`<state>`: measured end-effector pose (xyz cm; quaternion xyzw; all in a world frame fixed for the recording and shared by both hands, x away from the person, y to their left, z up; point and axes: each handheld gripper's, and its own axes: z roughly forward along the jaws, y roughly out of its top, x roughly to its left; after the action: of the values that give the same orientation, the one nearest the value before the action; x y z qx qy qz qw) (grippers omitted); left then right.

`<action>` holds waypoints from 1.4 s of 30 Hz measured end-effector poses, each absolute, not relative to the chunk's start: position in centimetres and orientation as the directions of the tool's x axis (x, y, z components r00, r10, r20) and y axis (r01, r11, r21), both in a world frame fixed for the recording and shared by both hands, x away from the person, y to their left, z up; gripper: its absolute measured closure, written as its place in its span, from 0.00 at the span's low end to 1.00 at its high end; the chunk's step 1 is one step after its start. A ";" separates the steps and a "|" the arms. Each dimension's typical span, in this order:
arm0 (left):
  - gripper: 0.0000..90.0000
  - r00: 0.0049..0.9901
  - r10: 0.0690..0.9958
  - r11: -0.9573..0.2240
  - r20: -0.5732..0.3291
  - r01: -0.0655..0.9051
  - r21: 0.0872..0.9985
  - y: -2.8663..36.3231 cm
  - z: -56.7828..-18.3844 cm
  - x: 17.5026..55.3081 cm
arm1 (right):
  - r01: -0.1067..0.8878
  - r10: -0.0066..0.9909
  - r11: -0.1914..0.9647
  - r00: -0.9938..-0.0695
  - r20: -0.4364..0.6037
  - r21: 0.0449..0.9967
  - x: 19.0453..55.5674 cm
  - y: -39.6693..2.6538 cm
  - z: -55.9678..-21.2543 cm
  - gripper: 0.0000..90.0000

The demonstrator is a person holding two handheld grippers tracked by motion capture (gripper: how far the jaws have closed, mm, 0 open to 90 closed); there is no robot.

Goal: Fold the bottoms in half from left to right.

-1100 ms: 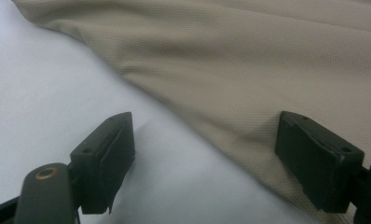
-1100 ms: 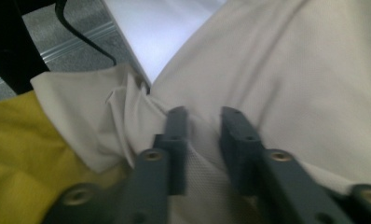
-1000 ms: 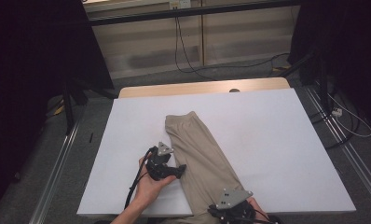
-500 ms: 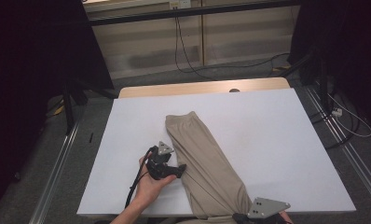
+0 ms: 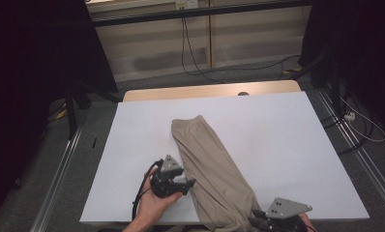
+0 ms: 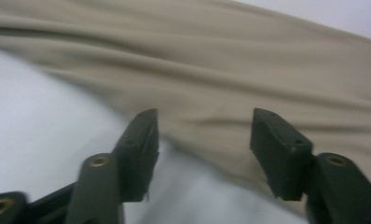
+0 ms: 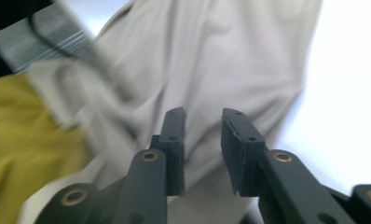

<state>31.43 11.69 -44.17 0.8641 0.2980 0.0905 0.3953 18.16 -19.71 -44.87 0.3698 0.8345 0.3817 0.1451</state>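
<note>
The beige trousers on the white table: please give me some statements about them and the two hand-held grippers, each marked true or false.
1. The beige trousers lie folded into a long strip set diagonally on the white table. True.
2. The left hand-held gripper is beside the left edge of the trousers. True.
3. The left hand-held gripper's jaws are fully shut on the fabric. False: in the left gripper view they stand apart, with a gap between them.
4. The right hand-held gripper is at the far end of the trousers. False: it is at the near end, by the table's front edge.
</note>
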 end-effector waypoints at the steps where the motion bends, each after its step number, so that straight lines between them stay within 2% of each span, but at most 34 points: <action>1: 0.52 0.824 0.561 -0.523 -0.077 0.426 0.738 11.3 -44.3 30.4 | 0.498 0.734 0.432 -0.679 0.029 0.752 18.7 -19.8 -44.6 0.79; 5: 0.66 0.887 0.455 -0.563 -0.079 0.355 0.747 9.8 -44.5 27.4 | 0.501 0.770 0.406 -0.638 0.009 0.764 22.1 -20.0 -44.1 0.82; 10: 0.67 0.933 0.358 -0.628 -0.031 0.265 0.732 7.8 -45.3 26.1 | 0.527 0.803 0.381 -0.596 0.011 0.760 25.3 -20.2 -44.4 0.82; 11: 0.70 0.939 0.343 -0.645 -0.035 0.262 0.717 7.4 -45.6 26.0 | 0.534 0.804 0.378 -0.594 0.018 0.756 25.6 -20.2 -44.7 0.80; 13: 0.86 0.947 0.321 -0.671 -0.007 0.232 0.704 7.2 -45.9 25.7 | 0.543 0.809 0.387 -0.588 0.008 0.746 25.6 -20.3 -45.2 0.75; 14: 0.98 0.950 0.314 -0.679 -0.011 0.232 0.697 7.2 -45.7 25.8 | 0.550 0.816 0.395 -0.578 -0.007 0.736 25.5 -20.3 -45.5 0.74; 15: 1.00 0.949 0.316 -0.677 -0.011 0.234 0.697 7.3 -45.7 25.7 | 0.557 0.816 0.395 -0.578 -0.001 0.731 25.5 -20.4 -45.7 0.74; 23: 1.00 0.923 0.377 -0.647 -0.078 0.322 0.691 10.5 -45.3 24.6 | 0.575 0.800 0.403 -0.599 0.030 0.712 24.9 -20.8 -46.1 0.70; 26: 0.99 0.902 0.411 -0.616 -0.128 0.378 0.691 11.7 -45.4 24.7 | 0.576 0.801 0.398 -0.597 0.035 0.714 24.8 -20.6 -46.2 0.66; 28: 0.82 0.894 0.431 -0.596 -0.127 0.387 0.703 12.0 -45.2 25.1 | 0.572 0.798 0.407 -0.602 0.028 0.712 24.8 -20.4 -46.1 0.66; 31: 0.74 0.880 0.458 -0.580 -0.124 0.402 0.709 11.9 -45.3 25.6 | 0.565 0.791 0.411 -0.612 0.028 0.715 25.0 -20.0 -46.2 0.66; 35: 0.63 0.885 0.462 -0.623 -0.053 0.366 0.691 11.4 -45.9 25.7 | 0.538 0.765 0.454 -0.644 -0.001 0.710 25.2 -19.3 -46.2 0.81; 36: 0.63 0.887 0.459 -0.626 -0.051 0.363 0.690 11.2 -45.8 25.7 | 0.541 0.757 0.455 -0.653 0.013 0.708 25.3 -19.4 -46.2 0.87; 37: 0.63 0.885 0.465 -0.624 -0.038 0.358 0.695 11.0 -45.9 25.8 | 0.550 0.761 0.440 -0.648 0.031 0.710 25.4 -19.6 -46.2 0.99; 39: 0.65 0.886 0.463 -0.634 -0.022 0.349 0.691 10.6 -45.8 25.9 | 0.570 0.767 0.414 -0.639 0.065 0.710 25.4 -19.9 -46.2 1.00; 42: 0.71 0.884 0.468 -0.632 -0.017 0.348 0.692 10.5 -45.8 26.1 | 0.568 0.770 0.433 -0.637 0.041 0.700 24.6 -19.9 -45.9 1.00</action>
<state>26.06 10.55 -45.82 0.8997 0.2266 0.0820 0.3640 24.61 -19.91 -45.94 0.4009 0.8342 0.3502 0.1440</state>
